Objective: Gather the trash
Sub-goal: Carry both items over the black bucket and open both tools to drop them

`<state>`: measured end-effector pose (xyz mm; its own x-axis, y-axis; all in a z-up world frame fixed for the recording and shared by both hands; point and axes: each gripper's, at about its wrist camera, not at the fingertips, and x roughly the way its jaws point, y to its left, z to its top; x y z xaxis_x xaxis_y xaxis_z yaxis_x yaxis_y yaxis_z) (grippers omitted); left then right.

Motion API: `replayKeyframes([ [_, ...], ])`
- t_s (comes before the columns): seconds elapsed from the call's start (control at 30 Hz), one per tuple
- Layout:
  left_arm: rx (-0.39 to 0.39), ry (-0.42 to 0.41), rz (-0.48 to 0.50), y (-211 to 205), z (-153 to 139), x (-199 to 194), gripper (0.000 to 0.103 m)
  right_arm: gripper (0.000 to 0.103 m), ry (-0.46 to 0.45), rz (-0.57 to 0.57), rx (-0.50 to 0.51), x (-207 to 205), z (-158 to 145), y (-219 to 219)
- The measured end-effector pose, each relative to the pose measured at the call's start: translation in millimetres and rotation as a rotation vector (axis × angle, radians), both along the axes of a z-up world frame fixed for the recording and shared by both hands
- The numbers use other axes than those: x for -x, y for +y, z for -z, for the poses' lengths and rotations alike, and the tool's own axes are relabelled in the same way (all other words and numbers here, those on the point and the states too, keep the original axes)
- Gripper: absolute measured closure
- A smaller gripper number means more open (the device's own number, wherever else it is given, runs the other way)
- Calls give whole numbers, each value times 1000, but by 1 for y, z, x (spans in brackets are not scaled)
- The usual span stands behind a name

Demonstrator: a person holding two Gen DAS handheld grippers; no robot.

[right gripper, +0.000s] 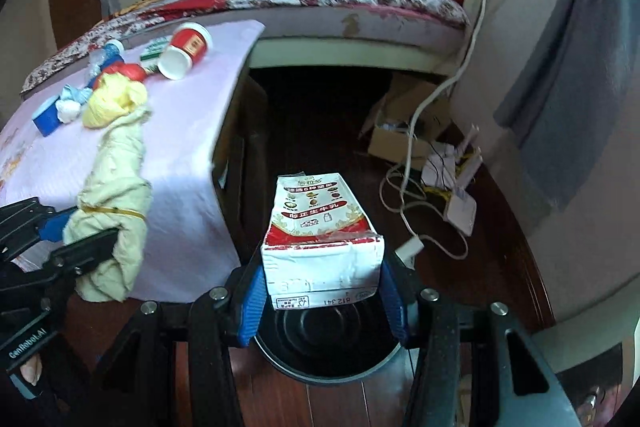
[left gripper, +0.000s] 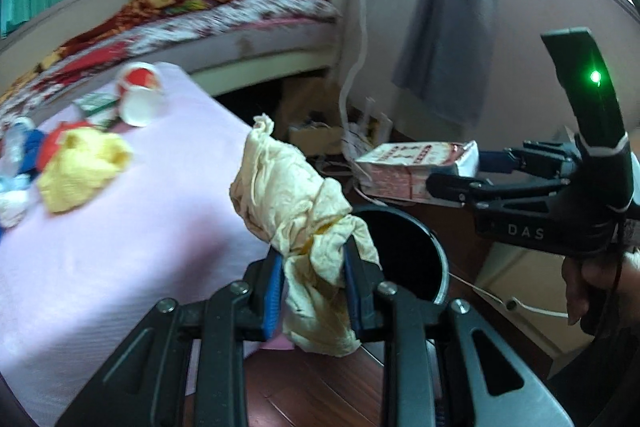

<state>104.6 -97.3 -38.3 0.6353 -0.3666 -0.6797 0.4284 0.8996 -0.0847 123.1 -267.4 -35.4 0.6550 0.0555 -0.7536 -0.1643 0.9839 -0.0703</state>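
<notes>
Pink table (right gripper: pixel 188 163) bears cups (right gripper: pixel 186 49), yellow wad (right gripper: pixel 114 103).

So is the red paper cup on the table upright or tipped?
Tipped: the red paper cup lies on its side on the table, white mouth facing the camera.

A crumpled cream cloth wad (left gripper: pixel 298 223), banded with yellow elastic, is hanging clamped in the left claw (left gripper: pixel 314 291) just beside the black bin (left gripper: pixel 420 251). A red-and-white milk carton (right gripper: pixel 322 239) is lying level in the right claw (right gripper: pixel 322 297), directly over the bin's mouth. A yellow wad (left gripper: pixel 82 167), a tipped paper cup (left gripper: pixel 140 99) and mixed scraps are lying on the pink worktop (left gripper: pixel 160 227).
</notes>
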Motion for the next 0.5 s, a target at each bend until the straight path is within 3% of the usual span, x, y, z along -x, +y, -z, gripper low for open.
replayKeyframes([
  [0.3, -7, 137, 128, -46, 46, -21, 75, 50, 91, 38, -28, 11, 38, -58],
  [0.5, -24, 220, 193, -67, 74, -38, 75, 50, 139, 36, -58, 10, 56, -74],
])
